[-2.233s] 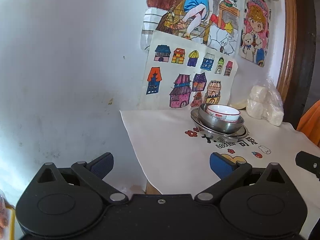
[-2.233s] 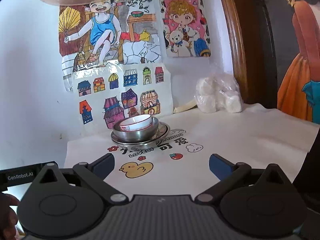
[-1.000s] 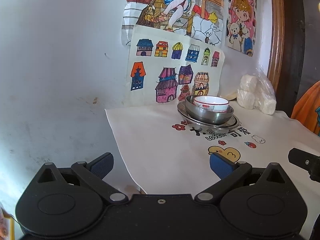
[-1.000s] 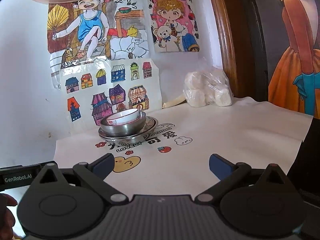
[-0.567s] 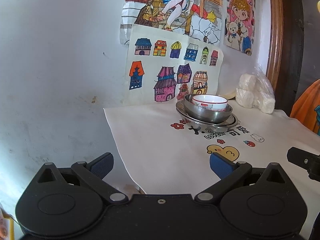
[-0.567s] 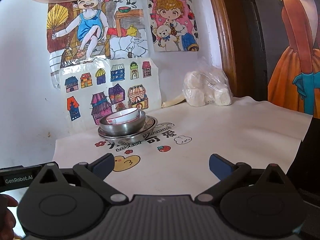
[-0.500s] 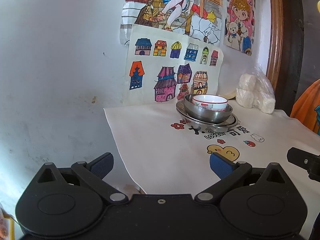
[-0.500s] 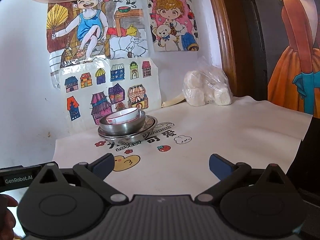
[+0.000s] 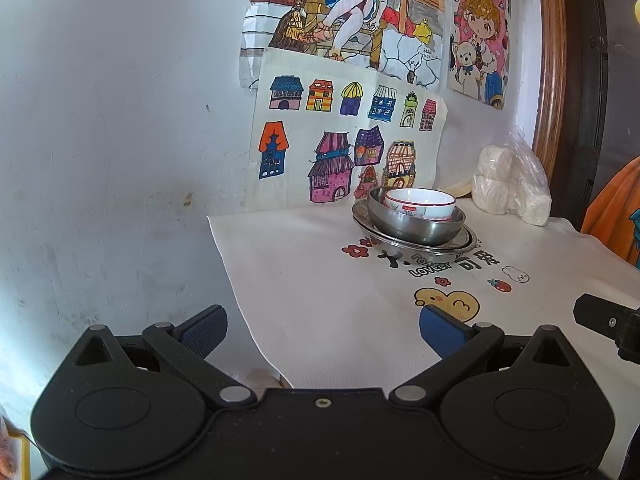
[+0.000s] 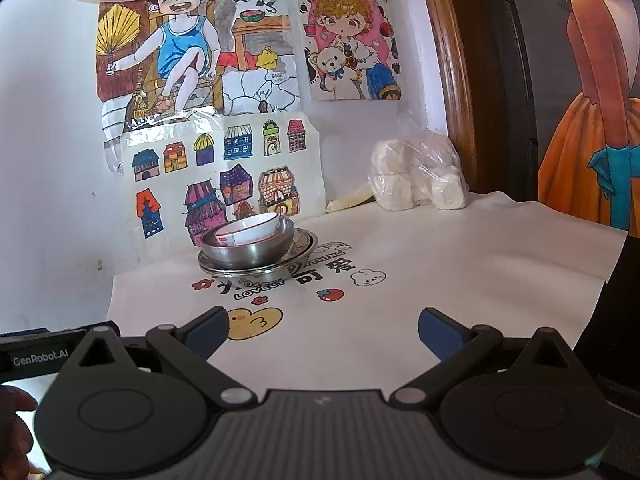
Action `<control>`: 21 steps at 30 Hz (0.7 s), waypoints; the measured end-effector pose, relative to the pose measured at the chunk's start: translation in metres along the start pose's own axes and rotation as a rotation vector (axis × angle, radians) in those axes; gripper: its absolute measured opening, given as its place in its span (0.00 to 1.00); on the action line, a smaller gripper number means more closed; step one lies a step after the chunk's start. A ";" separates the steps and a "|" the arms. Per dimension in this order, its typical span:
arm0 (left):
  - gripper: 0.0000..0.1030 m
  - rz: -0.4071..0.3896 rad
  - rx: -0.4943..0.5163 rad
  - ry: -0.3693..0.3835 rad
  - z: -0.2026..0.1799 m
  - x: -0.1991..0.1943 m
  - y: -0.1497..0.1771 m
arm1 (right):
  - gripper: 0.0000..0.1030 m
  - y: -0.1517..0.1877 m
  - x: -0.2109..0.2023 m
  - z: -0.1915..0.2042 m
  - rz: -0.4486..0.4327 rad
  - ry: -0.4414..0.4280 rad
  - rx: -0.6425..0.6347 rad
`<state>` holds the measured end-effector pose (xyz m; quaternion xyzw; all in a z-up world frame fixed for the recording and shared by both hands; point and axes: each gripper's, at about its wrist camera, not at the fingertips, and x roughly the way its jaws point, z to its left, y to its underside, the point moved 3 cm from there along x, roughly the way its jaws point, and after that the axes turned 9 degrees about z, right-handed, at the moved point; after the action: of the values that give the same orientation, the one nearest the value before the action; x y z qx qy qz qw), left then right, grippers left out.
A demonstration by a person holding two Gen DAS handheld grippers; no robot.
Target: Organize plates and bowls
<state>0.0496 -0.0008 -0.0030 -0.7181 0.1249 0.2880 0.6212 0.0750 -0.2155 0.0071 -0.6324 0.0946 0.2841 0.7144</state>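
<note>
A white bowl with a red rim sits inside a steel bowl, which rests on a steel plate. The stack stands near the wall at the back of a white printed table cloth. My left gripper is open and empty, held well short of the stack at the cloth's left front corner. My right gripper is also open and empty, over the front of the cloth.
A clear bag of white lumps lies at the back right by a wooden frame. Coloured drawings hang on the wall behind the stack. The right gripper's edge shows at the left view's right side.
Both grippers have drifted back slightly from the stack over the last two seconds, then held still. Both stayed open and the dishes did not move.
</note>
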 end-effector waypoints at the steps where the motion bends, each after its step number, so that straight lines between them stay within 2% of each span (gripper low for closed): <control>1: 0.99 0.001 0.000 0.000 0.000 0.000 0.000 | 1.00 0.000 0.000 0.000 -0.001 -0.001 -0.002; 21: 0.99 0.007 0.003 0.010 0.000 -0.001 0.001 | 1.00 0.002 0.001 -0.001 0.012 -0.016 -0.005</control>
<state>0.0486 -0.0014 -0.0029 -0.7179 0.1308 0.2865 0.6208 0.0753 -0.2162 0.0044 -0.6313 0.0920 0.2935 0.7119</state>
